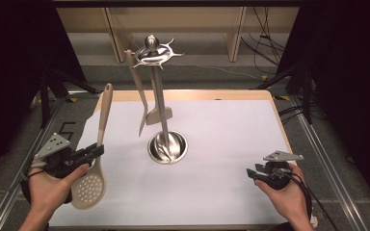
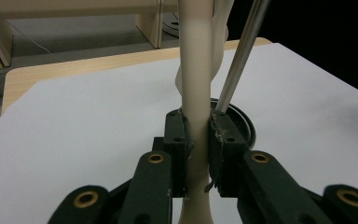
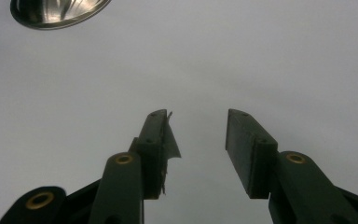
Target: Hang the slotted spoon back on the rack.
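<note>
Pads of your left gripper [image 2: 198,154] clamp the beige skimmer's handle [image 2: 196,84], and your high view adds its perforated head [image 1: 89,185] lying just behind those fingers on the white sheet [image 1: 221,144]. Long axis runs from that head up past your fingertips, tilted toward the steel utensil stand [image 1: 166,144] beyond. Your right gripper [image 3: 198,140] hangs empty, jaws wide, over white sheet; dark curtains flank the table.

Beige skimmer [image 1: 90,185] — bowl dotted with holes; beige turner [image 1: 147,103]; shiny steel stand [image 1: 167,147]; white sheet [image 1: 221,159] — black jaws.
</note>
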A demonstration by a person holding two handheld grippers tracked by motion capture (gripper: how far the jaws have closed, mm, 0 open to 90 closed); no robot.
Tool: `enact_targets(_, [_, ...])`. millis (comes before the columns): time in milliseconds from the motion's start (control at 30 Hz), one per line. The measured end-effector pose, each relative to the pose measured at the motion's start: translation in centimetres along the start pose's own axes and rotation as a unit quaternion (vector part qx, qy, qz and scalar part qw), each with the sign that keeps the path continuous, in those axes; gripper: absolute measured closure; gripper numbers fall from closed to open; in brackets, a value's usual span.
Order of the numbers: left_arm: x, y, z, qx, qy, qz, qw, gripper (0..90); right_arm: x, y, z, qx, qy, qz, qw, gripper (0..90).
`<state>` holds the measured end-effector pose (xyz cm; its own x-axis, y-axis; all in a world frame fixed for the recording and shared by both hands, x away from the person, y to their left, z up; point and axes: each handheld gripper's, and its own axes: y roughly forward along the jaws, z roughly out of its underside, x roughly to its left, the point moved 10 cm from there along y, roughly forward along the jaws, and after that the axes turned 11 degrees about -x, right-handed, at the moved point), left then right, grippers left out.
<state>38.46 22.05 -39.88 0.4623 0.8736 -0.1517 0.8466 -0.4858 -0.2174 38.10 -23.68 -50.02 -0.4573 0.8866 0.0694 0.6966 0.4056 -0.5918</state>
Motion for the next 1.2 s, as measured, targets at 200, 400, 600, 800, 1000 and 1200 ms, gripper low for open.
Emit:
enact_targets(200, [-0.3, -0.2, -0.2, -0.003, 0.004, 0.002, 1.0000, 77.9, 0.1, 0.0, 0.1, 0.003, 0.004, -0.003, 1.0000, 59.2])
enact_targets(400, [-0.6, -0.3, -0.4, -0.009, 0.007, 0.005, 0.9999, 77.9, 0.0, 0.3, -0.1, -0.010, -0.007, -0.008, 0.9999, 59.2])
enact_targets(600, [-0.8, -0.3, -0.7, -0.013, 0.007, 0.007, 0.9999, 77.9, 0.0, 0.1, 0.0, -0.001, -0.002, -0.001, 1.0000, 59.2])
enact_targets(800, [-1.2, -0.3, -1.0, -0.018, 0.012, 0.012, 0.9997, 77.9, -0.1, 0.2, 0.0, -0.002, -0.007, -0.003, 1.0000, 59.2])
enact_targets(1000, [-1.6, -0.4, -1.3, -0.021, 0.014, 0.016, 0.9996, 77.9, -0.1, 0.2, -0.1, -0.005, -0.009, 0.000, 0.9999, 59.1])
enact_targets(1200, [-1.9, -0.4, -1.5, -0.021, 0.017, 0.020, 0.9994, 77.9, -0.2, 0.2, -0.1, -0.007, -0.013, -0.002, 0.9999, 59.0])
